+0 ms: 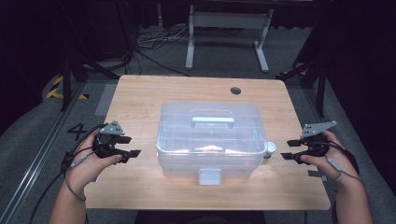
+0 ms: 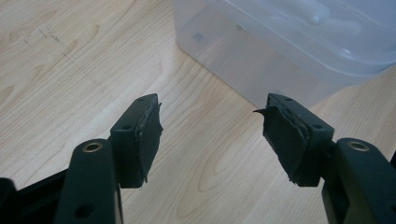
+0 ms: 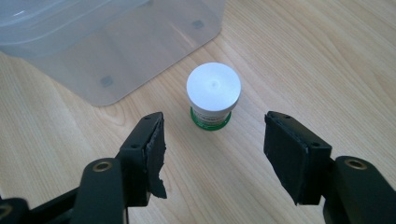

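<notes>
White-capped and squat, the small jar [image 3: 213,95] stands just beside the clear plastic storage box [image 1: 210,140] on the wooden table [image 1: 140,93]. Our right gripper [image 3: 212,149] has its jaws spread apart before the jar; our left gripper [image 2: 210,135] gapes empty too. We risk tipping that smooth, round jar against the box wall with an off-centre approach.

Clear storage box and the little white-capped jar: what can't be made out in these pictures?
- Clear box contents: high view, frosted lid and glare blur them.
- Box latch: high view, too small to tell whether it is fastened.
- Jar label: right gripper view, the white cap covers most of it.
- Jar in the high view: the box corner hides part of it.
- Box in the left gripper view: cut off by the frame edge.
</notes>
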`<state>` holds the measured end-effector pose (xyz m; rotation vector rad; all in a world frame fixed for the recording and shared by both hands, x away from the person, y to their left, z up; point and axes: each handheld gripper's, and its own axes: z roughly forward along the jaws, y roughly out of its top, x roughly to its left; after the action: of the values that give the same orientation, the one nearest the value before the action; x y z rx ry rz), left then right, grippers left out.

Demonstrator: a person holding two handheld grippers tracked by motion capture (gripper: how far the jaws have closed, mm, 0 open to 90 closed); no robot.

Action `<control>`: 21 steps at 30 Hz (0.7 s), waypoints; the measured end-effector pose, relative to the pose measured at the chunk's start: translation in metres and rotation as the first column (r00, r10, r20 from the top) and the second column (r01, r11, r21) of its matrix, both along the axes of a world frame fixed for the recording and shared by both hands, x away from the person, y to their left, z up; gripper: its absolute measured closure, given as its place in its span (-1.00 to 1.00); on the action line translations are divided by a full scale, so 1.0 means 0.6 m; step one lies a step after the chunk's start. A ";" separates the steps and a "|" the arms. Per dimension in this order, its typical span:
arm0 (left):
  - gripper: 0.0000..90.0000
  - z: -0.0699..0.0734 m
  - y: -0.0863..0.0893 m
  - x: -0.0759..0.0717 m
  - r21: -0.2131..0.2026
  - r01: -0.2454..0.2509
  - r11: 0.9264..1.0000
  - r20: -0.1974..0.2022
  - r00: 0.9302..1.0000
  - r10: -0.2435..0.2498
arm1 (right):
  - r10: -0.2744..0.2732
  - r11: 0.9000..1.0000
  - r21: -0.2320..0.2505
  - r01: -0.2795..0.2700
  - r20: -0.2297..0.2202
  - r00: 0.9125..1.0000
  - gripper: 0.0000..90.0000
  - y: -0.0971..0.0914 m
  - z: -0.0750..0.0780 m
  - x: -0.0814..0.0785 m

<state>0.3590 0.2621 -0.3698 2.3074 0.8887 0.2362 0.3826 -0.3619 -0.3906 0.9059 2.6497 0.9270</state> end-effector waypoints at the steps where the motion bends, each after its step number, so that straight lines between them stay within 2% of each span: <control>1: -0.16 0.000 0.000 0.001 -0.002 -0.002 1.000 0.000 1.000 0.002 | 0.000 1.000 0.001 0.000 -0.002 1.000 -0.13 -0.002 0.000 0.001; 5: -0.14 0.004 -0.002 0.000 0.007 -0.001 1.000 0.004 1.000 0.001 | -0.005 1.000 0.007 0.005 -0.017 1.000 -0.14 -0.005 -0.003 -0.001; 10: -0.13 0.018 -0.005 -0.003 0.003 0.011 1.000 0.018 1.000 -0.011 | -0.005 1.000 0.013 0.005 -0.006 1.000 -0.14 -0.005 0.003 -0.005; 18: -0.10 0.048 -0.007 -0.003 0.005 0.035 0.999 0.035 0.999 -0.035 | -0.022 1.000 0.005 0.022 -0.011 1.000 -0.15 -0.006 -0.005 -0.003; 20: -0.09 0.061 -0.008 -0.002 -0.004 0.039 0.999 0.046 0.998 -0.039 | -0.024 1.000 -0.001 0.024 -0.019 1.000 -0.15 -0.003 -0.008 -0.002; 21: -0.08 0.075 -0.011 -0.002 -0.014 0.046 0.999 0.059 0.997 -0.045 | -0.024 1.000 -0.003 0.024 -0.018 1.000 -0.15 -0.003 -0.009 -0.002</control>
<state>0.3579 0.2556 -0.3249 2.2917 0.8057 0.2755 0.3817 -0.3634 -0.3962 0.9479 2.6487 0.9143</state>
